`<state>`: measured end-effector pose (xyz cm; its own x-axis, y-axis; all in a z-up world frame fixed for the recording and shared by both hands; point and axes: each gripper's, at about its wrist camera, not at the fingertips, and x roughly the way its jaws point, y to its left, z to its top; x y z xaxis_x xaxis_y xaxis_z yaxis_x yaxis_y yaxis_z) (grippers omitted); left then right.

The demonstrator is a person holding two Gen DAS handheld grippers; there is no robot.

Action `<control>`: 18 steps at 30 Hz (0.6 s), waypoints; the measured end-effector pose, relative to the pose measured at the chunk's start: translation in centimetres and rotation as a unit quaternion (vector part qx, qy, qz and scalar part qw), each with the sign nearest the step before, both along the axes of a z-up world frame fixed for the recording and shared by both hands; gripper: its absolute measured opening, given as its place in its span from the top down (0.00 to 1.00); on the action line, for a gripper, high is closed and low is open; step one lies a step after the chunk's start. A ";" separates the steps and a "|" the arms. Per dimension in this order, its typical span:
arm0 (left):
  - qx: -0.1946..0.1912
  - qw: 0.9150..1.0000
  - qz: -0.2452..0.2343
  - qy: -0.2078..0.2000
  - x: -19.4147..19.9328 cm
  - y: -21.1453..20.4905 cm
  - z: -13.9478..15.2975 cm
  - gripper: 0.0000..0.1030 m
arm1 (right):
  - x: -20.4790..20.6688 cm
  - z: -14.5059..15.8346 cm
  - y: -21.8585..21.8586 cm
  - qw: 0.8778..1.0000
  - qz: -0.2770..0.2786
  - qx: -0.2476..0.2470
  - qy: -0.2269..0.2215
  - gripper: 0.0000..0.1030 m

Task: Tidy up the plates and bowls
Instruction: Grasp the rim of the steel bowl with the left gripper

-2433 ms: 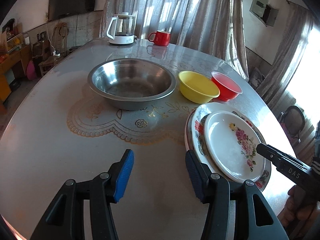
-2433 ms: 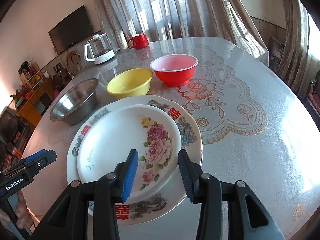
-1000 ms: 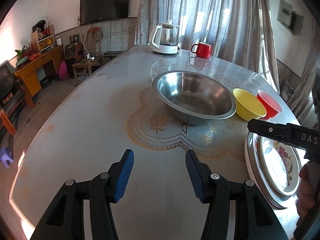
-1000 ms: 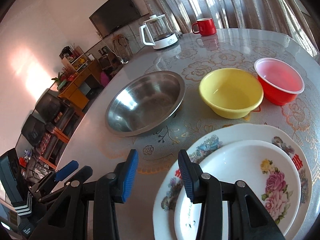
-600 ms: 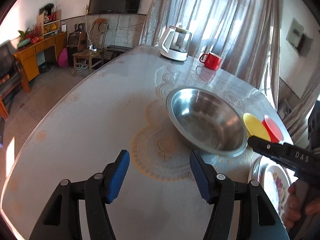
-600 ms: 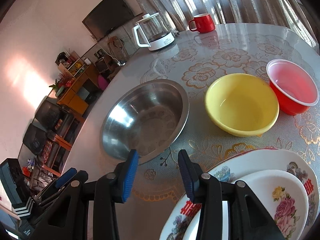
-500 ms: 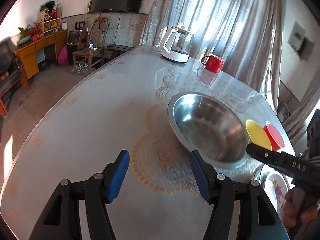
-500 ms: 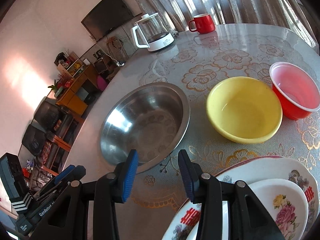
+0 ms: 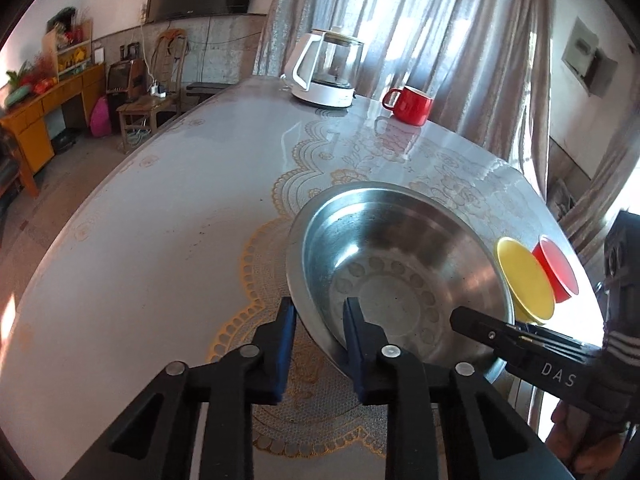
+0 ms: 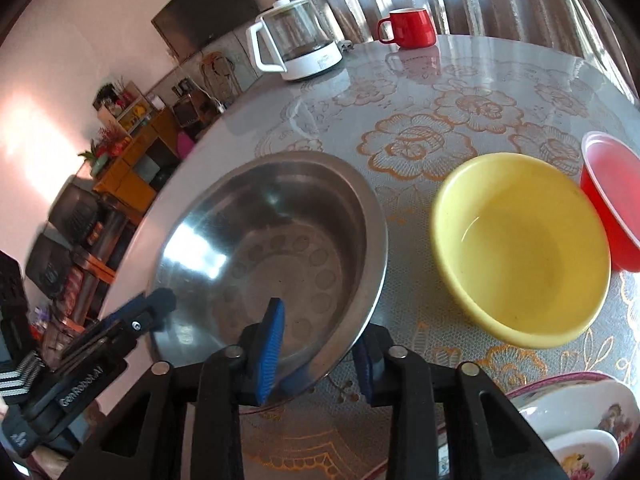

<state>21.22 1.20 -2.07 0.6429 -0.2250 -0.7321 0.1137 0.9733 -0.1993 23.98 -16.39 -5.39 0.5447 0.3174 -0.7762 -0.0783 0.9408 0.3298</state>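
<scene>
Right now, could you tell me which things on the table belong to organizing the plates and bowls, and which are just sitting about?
Part of the job:
- steel bowl, its rim straddled by both the left gripper and right gripper
- yellow bowl
- red bowl
- stacked floral plates

Just lying about:
- kettle
- red mug

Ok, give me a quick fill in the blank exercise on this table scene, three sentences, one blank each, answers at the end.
1. Both claws straddle the rim of the ____ bowl.
2. The bowl between that one and the red bowl is ____.
3. The kettle stands beside a red ____.

Missing words: steel; yellow; mug
</scene>
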 end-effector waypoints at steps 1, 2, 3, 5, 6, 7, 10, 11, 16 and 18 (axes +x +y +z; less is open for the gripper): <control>0.002 1.000 0.000 -0.002 0.0 -0.1 0.0 0.76 | -0.1 0.1 0.1 1.000 0.002 -0.004 -0.002 0.72; 0.000 1.000 -0.002 -0.004 -0.2 -0.1 0.0 0.76 | -0.2 0.1 0.2 1.000 0.004 -0.007 -0.003 0.72; -0.004 1.000 -0.004 -0.004 -0.3 0.1 0.0 0.76 | -0.3 0.1 0.2 1.000 0.006 -0.010 -0.003 0.72; -0.010 1.000 -0.006 -0.003 -0.7 0.3 0.1 0.76 | -0.5 0.1 0.3 1.000 0.009 -0.012 -0.002 0.72; -0.008 1.000 -0.006 -0.007 -1.1 0.4 0.2 0.76 | -0.5 0.0 0.4 1.000 0.010 -0.014 -0.001 0.72; -0.005 1.000 -0.006 -0.009 -1.4 0.5 0.3 0.76 | -0.8 0.1 0.5 1.000 0.012 -0.015 -0.001 0.72; -0.005 1.000 -0.002 -0.012 -2.6 1.2 0.6 0.76 | -1.4 0.1 0.9 1.000 0.020 -0.012 -0.003 0.72; -0.006 1.000 -0.001 -0.011 -3.0 1.5 0.6 0.76 | -1.6 0.0 1.1 1.000 0.023 -0.009 -0.004 0.72; -0.008 1.000 0.010 -0.012 -5.9 3.0 0.8 0.75 | -3.2 0.1 2.5 0.999 0.047 -0.010 -0.004 0.72; -0.012 1.000 0.013 -0.010 -7.2 3.6 0.8 0.74 | -4.0 0.1 3.0 0.998 0.056 -0.008 -0.002 0.72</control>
<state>14.02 4.85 -1.30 0.6636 -0.2259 -0.7131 0.0927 0.9708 -0.2212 19.99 -13.36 -5.28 0.5099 0.3645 -0.7792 -0.1857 0.9311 0.3141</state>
